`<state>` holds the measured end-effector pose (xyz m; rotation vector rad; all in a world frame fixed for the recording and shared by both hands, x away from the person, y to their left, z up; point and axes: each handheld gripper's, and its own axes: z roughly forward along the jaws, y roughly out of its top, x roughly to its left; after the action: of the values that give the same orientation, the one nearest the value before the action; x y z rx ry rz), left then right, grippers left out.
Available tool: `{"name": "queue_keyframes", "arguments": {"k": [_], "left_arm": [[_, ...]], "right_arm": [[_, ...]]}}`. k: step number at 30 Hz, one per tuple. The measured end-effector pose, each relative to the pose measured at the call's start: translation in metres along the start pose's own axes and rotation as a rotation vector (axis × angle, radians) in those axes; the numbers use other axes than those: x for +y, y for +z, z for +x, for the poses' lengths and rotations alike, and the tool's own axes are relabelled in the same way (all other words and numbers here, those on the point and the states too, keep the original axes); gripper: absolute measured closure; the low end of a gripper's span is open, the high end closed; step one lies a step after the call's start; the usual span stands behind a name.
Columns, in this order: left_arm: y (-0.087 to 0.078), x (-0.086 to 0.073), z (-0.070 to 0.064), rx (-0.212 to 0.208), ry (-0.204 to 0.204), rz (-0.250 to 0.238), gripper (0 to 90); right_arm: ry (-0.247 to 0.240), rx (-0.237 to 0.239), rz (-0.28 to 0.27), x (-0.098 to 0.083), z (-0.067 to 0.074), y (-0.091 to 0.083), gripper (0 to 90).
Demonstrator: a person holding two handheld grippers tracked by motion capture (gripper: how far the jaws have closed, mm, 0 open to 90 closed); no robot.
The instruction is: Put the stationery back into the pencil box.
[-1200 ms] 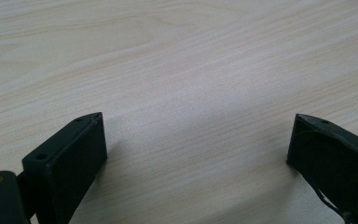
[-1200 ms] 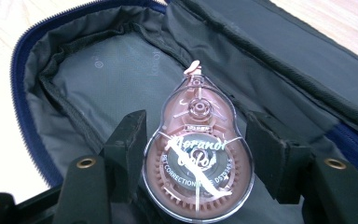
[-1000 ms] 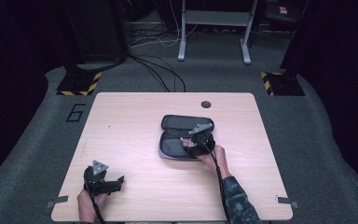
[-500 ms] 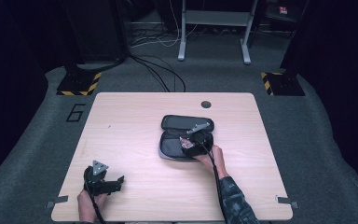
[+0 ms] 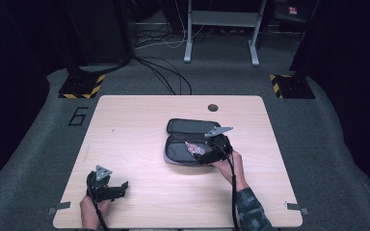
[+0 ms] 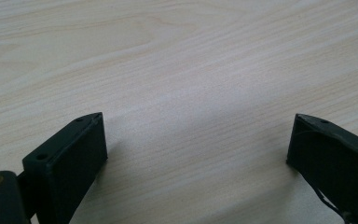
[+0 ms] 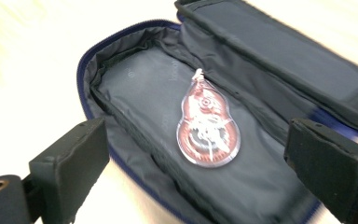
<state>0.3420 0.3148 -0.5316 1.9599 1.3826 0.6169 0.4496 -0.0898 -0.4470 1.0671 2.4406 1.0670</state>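
- The pencil case (image 7: pixel 242 116) is soft dark fabric with a blue zipper edge. It lies unzipped and spread flat, its padded lid folded back beyond the main compartment.
- Inside the main compartment lies a correction tape dispenser (image 7: pixel 207 126): a clear plastic teardrop shell with red-brown reels inside and a narrow pale tip pointing away from the gripper.
- The right gripper (image 7: pixel 196 154) stands wide. Its jaws have just been opening; the dispenser lies flat on the lining below and between them, and neither black pad touches it.
- In the high view the right gripper (image 5: pixel 203 155) hangs over the near half of the pencil case (image 5: pixel 188 139), and the dispenser (image 5: pixel 193 147) shows as a small reddish spot just beside the jaws.
- The left gripper (image 6: pixel 196 135) is also wide, with bare wood between its blocky matte black jaws. It rests low at the near left corner (image 5: pixel 118 186), well apart from the case.
- The tabletop (image 5: pixel 139 125) is pale wood-grain laminate, rectangular, with a round dark hole (image 5: pixel 213 107) beyond the case.
- The right gripper view is blurred at its edges, and the case's near end is cut off at the bottom.
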Motion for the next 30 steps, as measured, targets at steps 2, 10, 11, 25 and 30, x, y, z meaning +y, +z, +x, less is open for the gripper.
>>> {"name": "queue_keyframes", "arguments": {"k": [2, 10, 11, 25, 30], "left_arm": [[0.0, 0.0, 0.0, 0.0, 0.0, 0.0, 4.5], [0.0, 0.0, 0.0, 0.0, 0.0, 0.0, 4.5], [0.0, 0.0, 0.0, 0.0, 0.001, 0.001, 4.5], [0.0, 0.0, 0.0, 0.0, 0.001, 0.001, 4.5], [0.0, 0.0, 0.0, 0.0, 0.003, 0.0, 4.5]], "right_arm": [[0.002, -0.005, -0.006, -0.002, 0.0, -0.006, 5.3], [-0.003, -0.072, -0.044, -0.025, -0.004, -0.053, 4.2], [0.003, -0.095, -0.052, -0.034, -0.006, -0.064, 4.2], [0.123, -0.25, -0.006, -0.123, -0.034, -0.095, 4.4], [0.16, -0.283, 0.024, -0.151, -0.039, -0.093, 4.4]]}}
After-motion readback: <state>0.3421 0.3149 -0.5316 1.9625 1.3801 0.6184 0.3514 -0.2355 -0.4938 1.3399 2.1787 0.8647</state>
